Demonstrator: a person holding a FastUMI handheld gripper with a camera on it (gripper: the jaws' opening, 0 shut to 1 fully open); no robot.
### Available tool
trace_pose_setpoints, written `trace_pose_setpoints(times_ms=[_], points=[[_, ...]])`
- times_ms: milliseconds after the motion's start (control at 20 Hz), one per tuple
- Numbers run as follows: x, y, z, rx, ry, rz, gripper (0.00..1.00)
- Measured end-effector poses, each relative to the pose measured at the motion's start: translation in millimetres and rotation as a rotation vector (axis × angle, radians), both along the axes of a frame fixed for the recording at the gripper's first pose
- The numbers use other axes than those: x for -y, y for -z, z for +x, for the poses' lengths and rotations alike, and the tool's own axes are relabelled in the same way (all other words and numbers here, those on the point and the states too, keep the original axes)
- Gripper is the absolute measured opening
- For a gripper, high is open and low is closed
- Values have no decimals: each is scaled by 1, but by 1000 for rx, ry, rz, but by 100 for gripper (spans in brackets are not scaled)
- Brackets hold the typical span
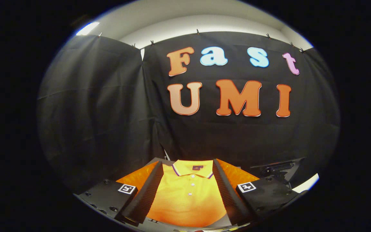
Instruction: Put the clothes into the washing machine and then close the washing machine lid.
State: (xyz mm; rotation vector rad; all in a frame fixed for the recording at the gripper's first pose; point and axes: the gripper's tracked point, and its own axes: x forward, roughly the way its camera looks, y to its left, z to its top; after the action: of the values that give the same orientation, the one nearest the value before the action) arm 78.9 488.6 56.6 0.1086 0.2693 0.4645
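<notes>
Gripper [188, 193]: fingers spread wide, released, grasping nothing. Folded yellow polo shirt [188, 199] lies flat between and below them.

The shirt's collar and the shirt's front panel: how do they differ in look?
The collar has dark striped trim on its edge; the front panel is plain. The collar carries a small dark label inside; the front panel carries white buttons. Both are yellow-orange and lie between the open gripper fingers.

My one camera rides on the gripper [188, 164], looking forward along its spread-apart fingers, close above the yellow polo shirt [188, 196] lying between them, and faces the black cloth wall [108, 106] just beyond the shirt's collar.
</notes>
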Motion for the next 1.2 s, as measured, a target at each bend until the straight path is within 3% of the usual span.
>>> trace_pose_setpoints(times_ms=[350,550,650,750,1000,1150,1200], points=[[-32,97,36,-261,33,-101,99],[-33,143,30,-424,36,-117,99],[-33,138,38,-413,43,-60,100],[-37,139,36,-397,-3,-95,100],[-44,141,34,-434,-108,-91,84],[-48,135,36,-446,-157,-84,51],[-50,135,31,-473,-192,-89,51]])
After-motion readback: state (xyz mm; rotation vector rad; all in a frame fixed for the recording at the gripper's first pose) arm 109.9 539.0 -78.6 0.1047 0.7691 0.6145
